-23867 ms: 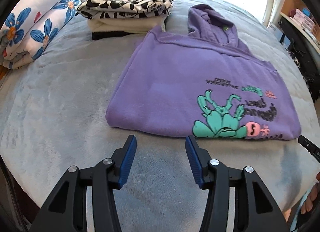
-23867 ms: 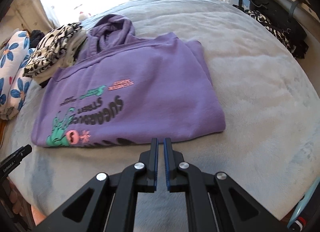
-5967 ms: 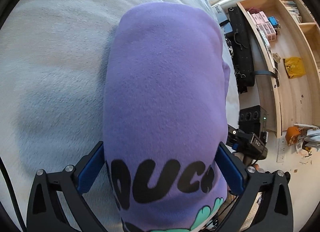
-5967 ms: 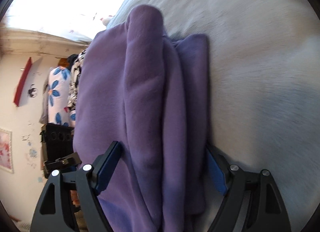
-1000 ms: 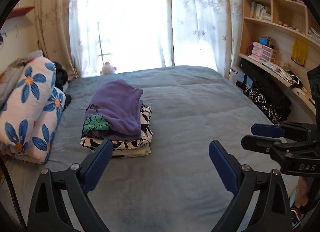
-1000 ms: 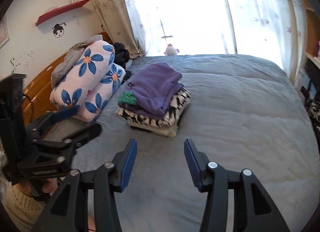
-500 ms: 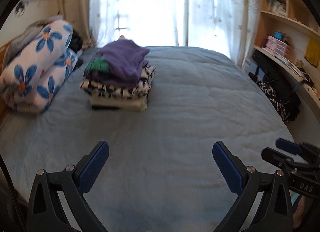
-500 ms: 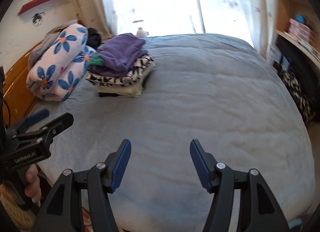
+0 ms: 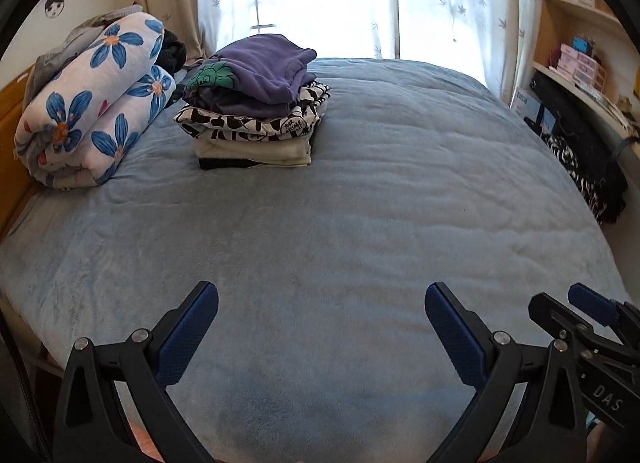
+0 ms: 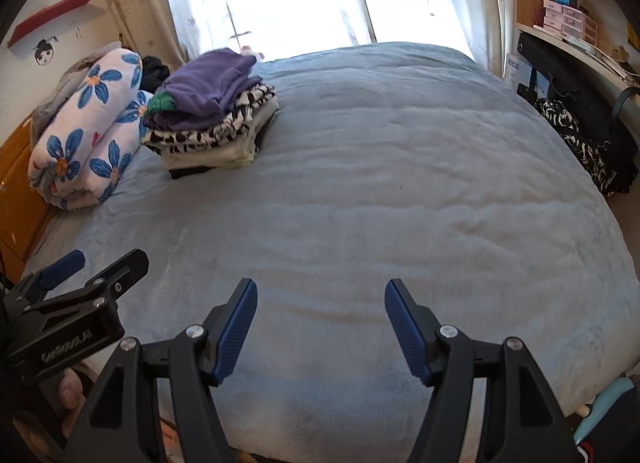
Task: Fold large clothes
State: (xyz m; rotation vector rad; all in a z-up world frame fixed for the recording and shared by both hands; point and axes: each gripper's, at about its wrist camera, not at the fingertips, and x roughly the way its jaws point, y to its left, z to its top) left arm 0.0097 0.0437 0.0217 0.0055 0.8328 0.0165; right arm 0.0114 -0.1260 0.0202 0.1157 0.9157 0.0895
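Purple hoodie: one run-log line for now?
purple hoodie: folded, atop stack | left tongs: open, empty | right tongs: opening, empty

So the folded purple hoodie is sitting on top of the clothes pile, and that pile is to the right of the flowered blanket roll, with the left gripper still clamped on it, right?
Not quite. The left gripper holds nothing: its jaws stand wide open over bare bed, as the left wrist view shows. The rest holds: the purple hoodie tops the clothes pile, to the right of the flowered blanket roll.
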